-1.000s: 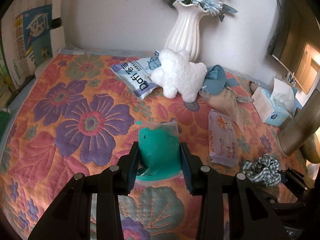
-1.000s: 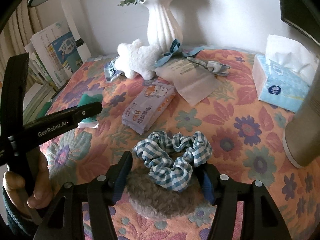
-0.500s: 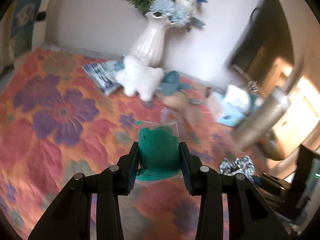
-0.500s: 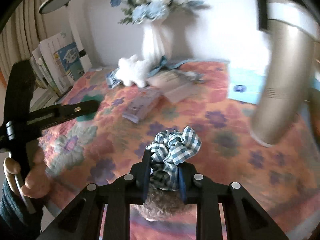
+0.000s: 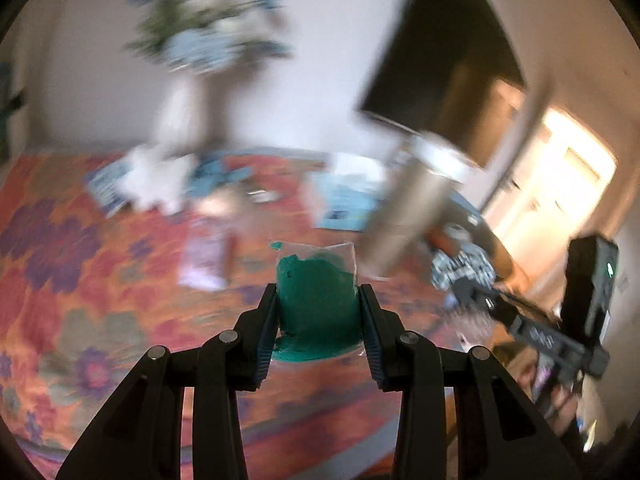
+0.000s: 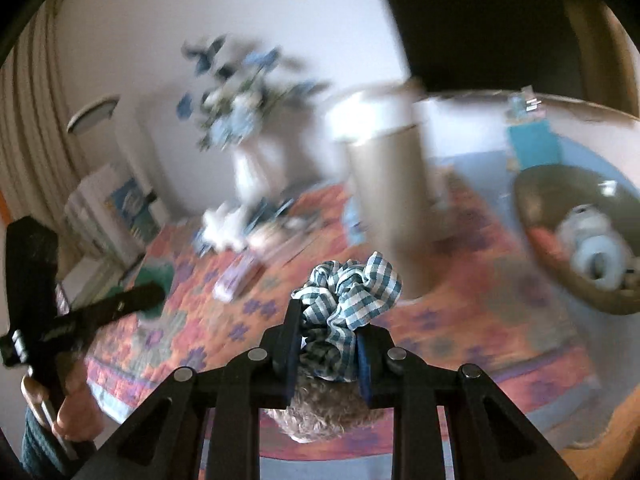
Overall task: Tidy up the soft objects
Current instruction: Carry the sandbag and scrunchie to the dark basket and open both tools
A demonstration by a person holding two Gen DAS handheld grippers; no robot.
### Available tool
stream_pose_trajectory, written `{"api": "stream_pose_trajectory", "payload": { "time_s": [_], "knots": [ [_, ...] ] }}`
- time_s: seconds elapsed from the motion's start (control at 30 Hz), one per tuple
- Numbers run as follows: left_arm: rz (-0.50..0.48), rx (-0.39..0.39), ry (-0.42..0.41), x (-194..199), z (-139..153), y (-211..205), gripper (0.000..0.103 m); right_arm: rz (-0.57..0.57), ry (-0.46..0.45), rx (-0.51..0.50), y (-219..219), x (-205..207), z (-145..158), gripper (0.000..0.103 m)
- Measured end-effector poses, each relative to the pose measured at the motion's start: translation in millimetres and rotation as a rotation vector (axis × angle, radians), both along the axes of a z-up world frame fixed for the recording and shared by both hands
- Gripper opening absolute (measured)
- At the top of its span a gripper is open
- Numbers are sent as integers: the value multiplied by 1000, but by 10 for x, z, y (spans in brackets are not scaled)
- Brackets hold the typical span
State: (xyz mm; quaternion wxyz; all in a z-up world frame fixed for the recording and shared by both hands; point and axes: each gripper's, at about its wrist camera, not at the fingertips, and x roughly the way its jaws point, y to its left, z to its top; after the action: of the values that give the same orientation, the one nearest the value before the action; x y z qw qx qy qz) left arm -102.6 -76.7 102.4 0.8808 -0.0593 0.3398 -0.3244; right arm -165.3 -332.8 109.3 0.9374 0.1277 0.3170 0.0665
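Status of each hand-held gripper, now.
Left hand-held gripper: closed on the green item in a clear bag.
Right hand-held gripper: closed on the checked scrunchie.

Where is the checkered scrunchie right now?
The checkered scrunchie is pinched in the right gripper, low in the middle of the right wrist view, above the flowery cloth.

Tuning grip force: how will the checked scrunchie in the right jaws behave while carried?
The checked scrunchie probably squashes easily: its fabric bunches in folds between the closed jaws of the right gripper. Likely light and floppy, since its free loops billow above the jaws. Cloth should not slip much.
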Motion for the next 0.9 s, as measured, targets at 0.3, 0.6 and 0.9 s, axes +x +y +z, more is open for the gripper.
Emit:
{"api": "stream_pose_trajectory", "payload": {
  "time_s": [0.3,0.6,0.9],
  "knots": [
    [-339,-38,-80,-258,546,-1808,35,-342,-52,21,-1610,-122,556,22],
    [-174,142,-138,385,416,-3334,35,-454,118,162,-2849,649,374,23],
    [-168,262,-74,745,-66,-3836,87,-433,292,134,-3095,1010,59,62]
  ]
}}
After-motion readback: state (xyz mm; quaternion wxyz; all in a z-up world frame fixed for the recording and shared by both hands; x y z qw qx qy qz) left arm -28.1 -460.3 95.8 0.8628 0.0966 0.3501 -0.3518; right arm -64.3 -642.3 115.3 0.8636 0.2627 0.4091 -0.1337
